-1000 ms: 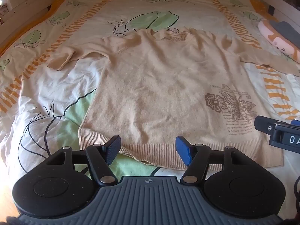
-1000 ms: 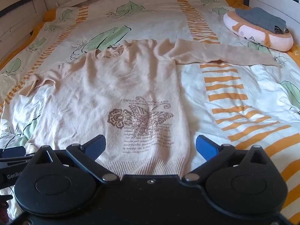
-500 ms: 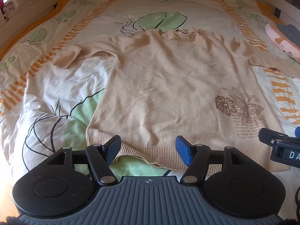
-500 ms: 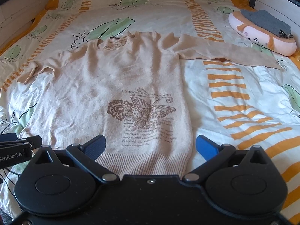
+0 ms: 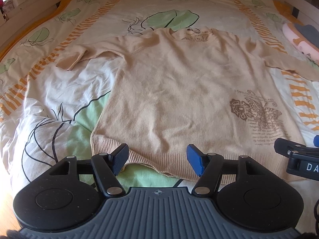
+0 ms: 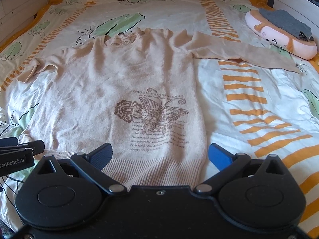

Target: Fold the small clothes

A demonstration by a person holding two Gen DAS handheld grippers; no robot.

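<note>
A beige knit sweater point(image 5: 179, 91) with a brown butterfly print point(image 6: 151, 113) lies flat, front up, on the bed, collar at the far end. Its left sleeve point(image 5: 79, 57) is bent short, its right sleeve point(image 6: 239, 53) stretches out to the right. My left gripper point(image 5: 157, 157) is open and empty, just above the left half of the ribbed hem point(image 5: 159, 159). My right gripper point(image 6: 159, 155) is open wide and empty over the right half of the hem point(image 6: 155, 169). Each gripper's edge shows in the other's view.
The bed carries a white quilt point(image 6: 259, 103) with green leaves and orange stripes. A pink plush pillow point(image 6: 279, 37) with a folded grey garment point(image 6: 285, 23) on it lies at the far right. White bed rails point(image 6: 295, 2) run along the sides.
Both grippers have drawn forward and lower toward the sweater's hem. The sweater has not moved and both grippers stay open.
</note>
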